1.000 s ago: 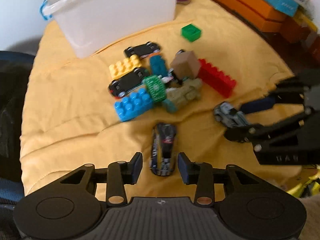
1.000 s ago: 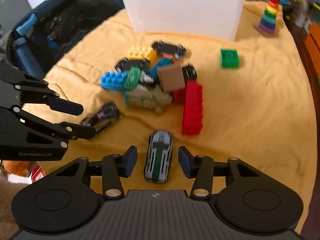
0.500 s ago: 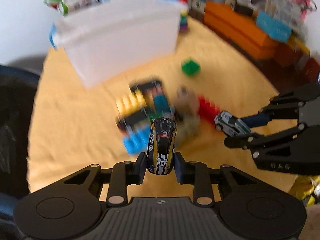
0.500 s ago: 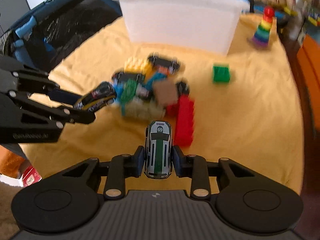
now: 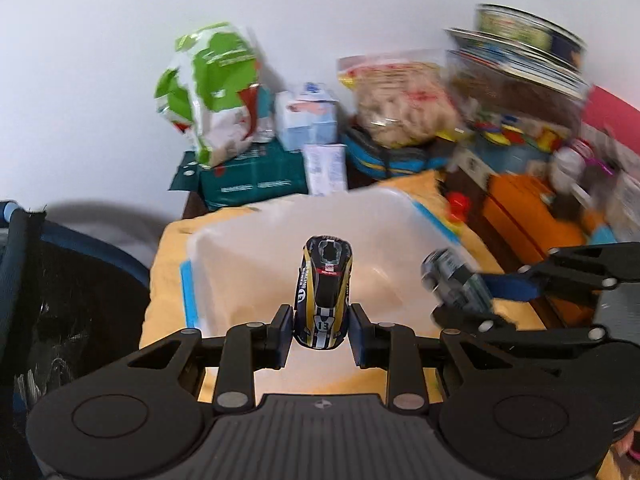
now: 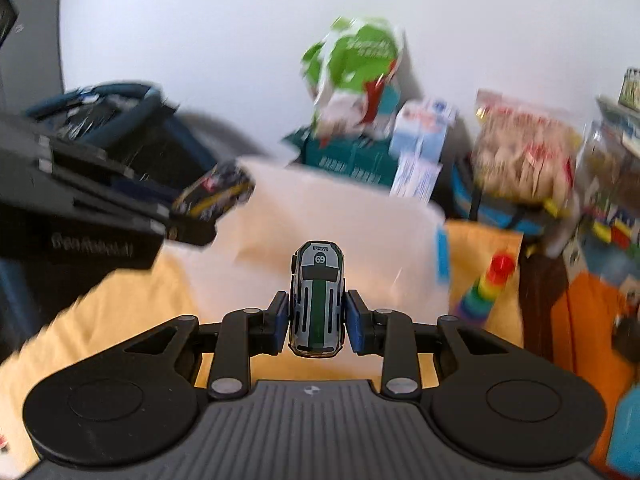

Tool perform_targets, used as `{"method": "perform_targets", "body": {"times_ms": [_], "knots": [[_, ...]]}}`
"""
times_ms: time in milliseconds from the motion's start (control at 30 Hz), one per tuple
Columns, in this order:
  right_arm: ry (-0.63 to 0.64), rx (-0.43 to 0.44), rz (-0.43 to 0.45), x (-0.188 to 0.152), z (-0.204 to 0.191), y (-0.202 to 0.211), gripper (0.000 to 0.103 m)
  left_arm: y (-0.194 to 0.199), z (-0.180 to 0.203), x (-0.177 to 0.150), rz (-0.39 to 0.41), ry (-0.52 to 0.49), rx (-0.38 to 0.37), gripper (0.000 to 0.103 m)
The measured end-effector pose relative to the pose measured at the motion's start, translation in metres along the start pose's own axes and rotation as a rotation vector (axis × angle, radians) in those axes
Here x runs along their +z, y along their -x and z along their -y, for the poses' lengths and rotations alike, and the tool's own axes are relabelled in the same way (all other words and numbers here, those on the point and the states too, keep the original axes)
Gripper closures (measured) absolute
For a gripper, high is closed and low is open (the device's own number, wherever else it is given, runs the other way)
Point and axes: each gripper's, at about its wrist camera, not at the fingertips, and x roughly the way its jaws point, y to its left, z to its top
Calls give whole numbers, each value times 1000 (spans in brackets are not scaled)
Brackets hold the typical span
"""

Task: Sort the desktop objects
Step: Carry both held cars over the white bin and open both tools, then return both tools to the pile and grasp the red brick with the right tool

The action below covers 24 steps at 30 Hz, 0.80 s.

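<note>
My left gripper is shut on a black, yellow and blue toy car, nose pointing away, held in the air in front of the white plastic bin. My right gripper is shut on a silver toy car with a green stripe, also raised before the bin. Each gripper appears in the other's view: the right one with its silver car at the right, the left one with its dark car at the left. The pile of bricks and cars is out of view.
The bin stands on a yellow cloth. Behind it are a green and white bag, teal boxes, and snack bags. A rainbow stacking toy stands right of the bin, orange boxes further right, a dark mesh basket left.
Both grippers closed on their cars on the cloth, lifted them and swung up toward the bin. The toy pile has dropped out of view.
</note>
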Motion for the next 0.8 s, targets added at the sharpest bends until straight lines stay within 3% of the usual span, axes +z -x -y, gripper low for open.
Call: {"method": "perform_targets", "body": {"times_ms": [200,433,567,700,800], "knots": [[-8,-41,-13,25,21,-57,70,-62,-5,21,-66,3,85,71],[-51,-12,-93,14,35,-104,64,-102,-10,14,-171,71,72,70],[-50,1,-91,10,39,-105,58,-92,-5,12,-157,22,104,63],[-52,32,-32,14,41,-78,56,-55,-4,11,-103,13,111,62],[-9,68,22,10,36,-39,56,-13,-4,-4,-49,-4,99,45]]}}
